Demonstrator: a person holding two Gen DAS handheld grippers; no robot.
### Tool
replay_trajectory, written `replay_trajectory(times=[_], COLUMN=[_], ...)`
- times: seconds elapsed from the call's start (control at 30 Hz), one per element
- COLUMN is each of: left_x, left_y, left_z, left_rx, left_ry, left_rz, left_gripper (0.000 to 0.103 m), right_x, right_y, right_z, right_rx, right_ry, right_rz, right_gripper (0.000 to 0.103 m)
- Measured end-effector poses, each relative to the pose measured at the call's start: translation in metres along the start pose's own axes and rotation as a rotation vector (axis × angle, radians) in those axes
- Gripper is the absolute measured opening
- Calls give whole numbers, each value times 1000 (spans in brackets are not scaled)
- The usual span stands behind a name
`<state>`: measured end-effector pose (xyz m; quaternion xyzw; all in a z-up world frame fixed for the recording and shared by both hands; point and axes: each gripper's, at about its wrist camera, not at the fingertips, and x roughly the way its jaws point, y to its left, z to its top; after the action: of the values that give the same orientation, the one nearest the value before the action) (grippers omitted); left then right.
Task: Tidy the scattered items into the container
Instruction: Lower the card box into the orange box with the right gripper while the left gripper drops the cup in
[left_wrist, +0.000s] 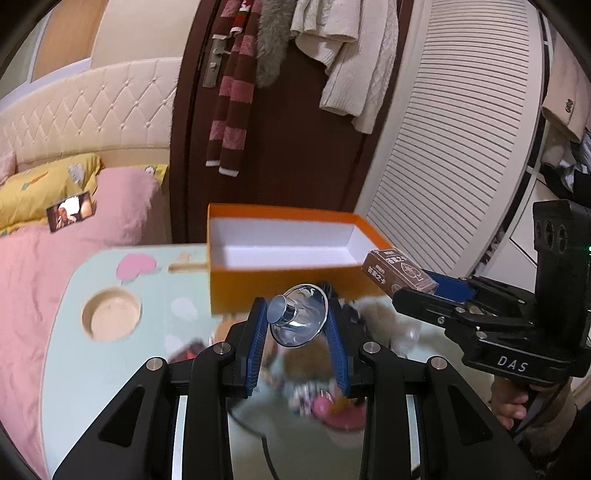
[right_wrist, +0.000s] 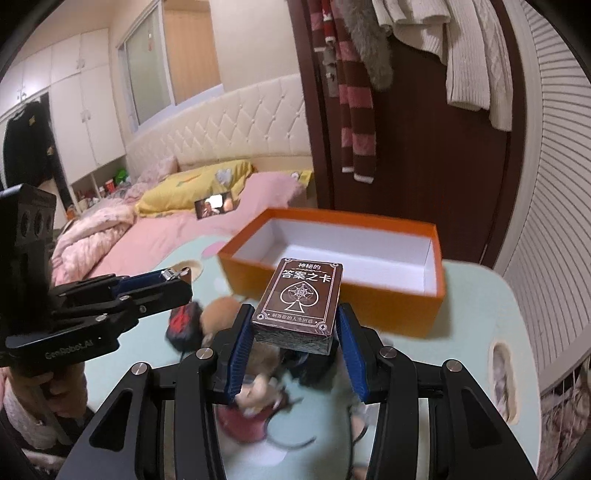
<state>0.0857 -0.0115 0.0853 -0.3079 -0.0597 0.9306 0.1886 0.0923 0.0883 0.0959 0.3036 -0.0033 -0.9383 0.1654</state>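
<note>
Left wrist view: left gripper (left_wrist: 298, 320) clenched on a shiny metal funnel (left_wrist: 298, 319), blue pads (left_wrist: 257, 332) pressing both sides, lifted above the table (left_wrist: 66, 295). Orange box (left_wrist: 284, 284) at 12 o'clock, open, white inside, nothing visible in it. Right gripper (left_wrist: 424, 286) at 3 o'clock, grasping a brown card deck (left_wrist: 399, 273) near the box's right corner.

Right wrist view: right gripper (right_wrist: 295, 338) grasping the deck (right_wrist: 301, 299) between 2 pads. Box (right_wrist: 369, 302) at 12 o'clock, just beyond. Left gripper (right_wrist: 173, 277) at 9 o'clock. Blurred clutter (right_wrist: 255, 369) on the table (right_wrist: 472, 306) below.
</note>
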Motion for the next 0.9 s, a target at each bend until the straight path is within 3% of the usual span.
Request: replay_trajectory(times=[0.47,0.83,0.9], left_x=[82,128,134], left_y=[7,15,20], left_z=[74,75,72], left_rx=[51,36,15], left_ry=[85,193,218], left_rz=[-11,18,29], left_gripper=[33,33,38], right_x=[58,97,101], right_y=[-44,-59,-63], right_z=[53,60,58], right_rx=[48,75,96], right_ry=[33,101,104], right_rz=[-61,-57,-61], right_gripper=[44,44,45])
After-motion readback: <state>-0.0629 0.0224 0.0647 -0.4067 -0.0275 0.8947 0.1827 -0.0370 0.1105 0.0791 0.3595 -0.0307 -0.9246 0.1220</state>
